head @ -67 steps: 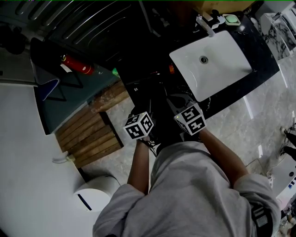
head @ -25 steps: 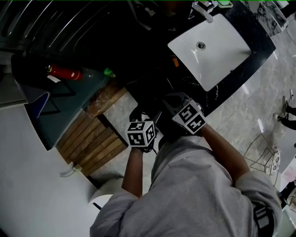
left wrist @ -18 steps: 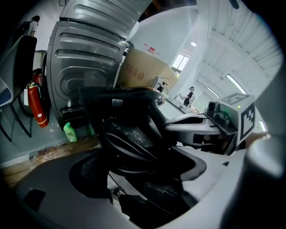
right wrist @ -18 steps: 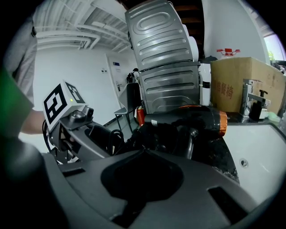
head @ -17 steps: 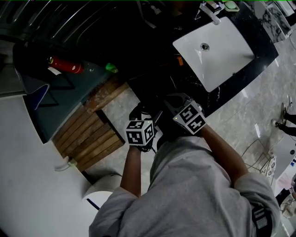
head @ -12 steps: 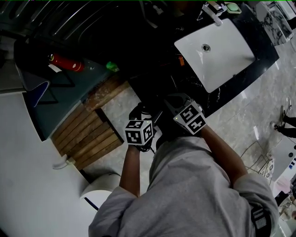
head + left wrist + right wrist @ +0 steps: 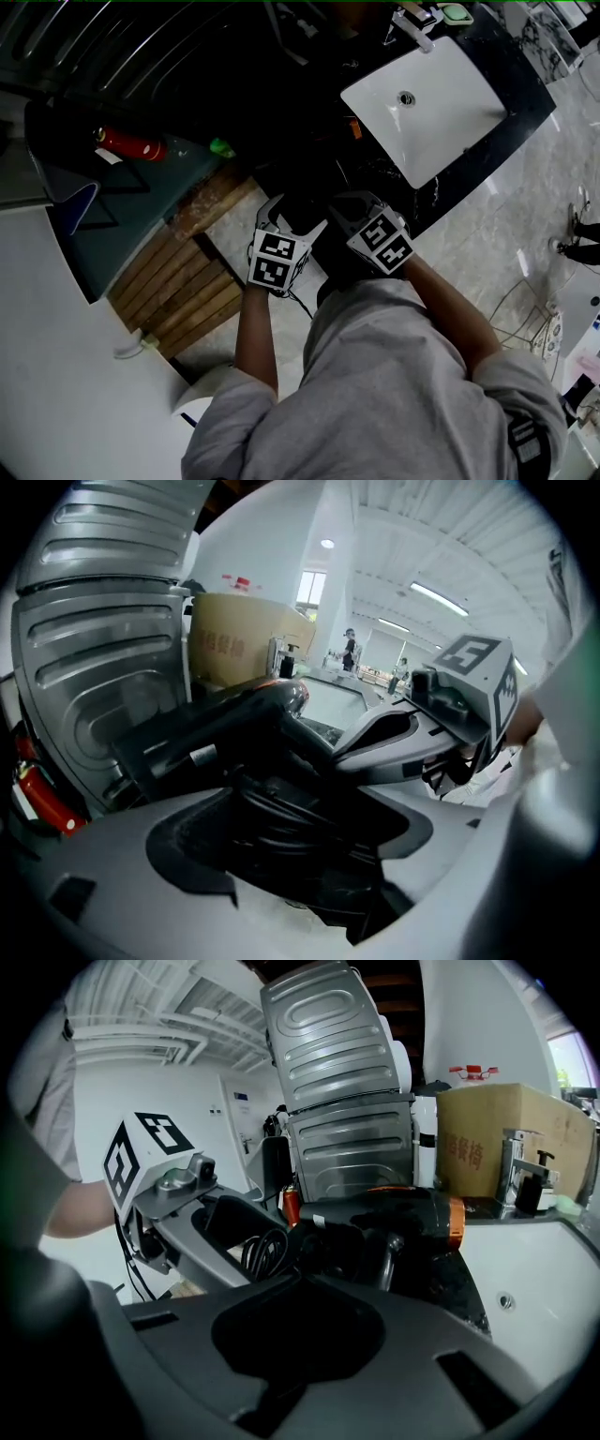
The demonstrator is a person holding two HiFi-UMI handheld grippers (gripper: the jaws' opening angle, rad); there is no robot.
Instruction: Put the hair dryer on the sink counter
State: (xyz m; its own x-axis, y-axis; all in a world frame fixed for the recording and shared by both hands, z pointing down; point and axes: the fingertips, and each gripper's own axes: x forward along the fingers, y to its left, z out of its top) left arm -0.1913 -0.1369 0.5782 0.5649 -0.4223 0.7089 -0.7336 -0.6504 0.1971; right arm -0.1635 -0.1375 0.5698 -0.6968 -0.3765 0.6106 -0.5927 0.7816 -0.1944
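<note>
The black hair dryer with an orange ring is held up at the near left edge of the dark sink counter, left of the white basin. My right gripper is shut on the hair dryer's handle; its pads are hidden in shadow. My left gripper is just left of it, its light fingers spread apart. The coiled black cord lies between them. In the left gripper view the dryer body runs across ahead of the jaws.
A faucet and soap dish stand behind the basin. A cardboard box sits beside it. A ribbed metal panel and a red canister are on the left. Wooden slats cover the floor below.
The left gripper has shifted slightly up and left and tipped, so its spread fingers now show. The right gripper and hair dryer have hardly moved.
</note>
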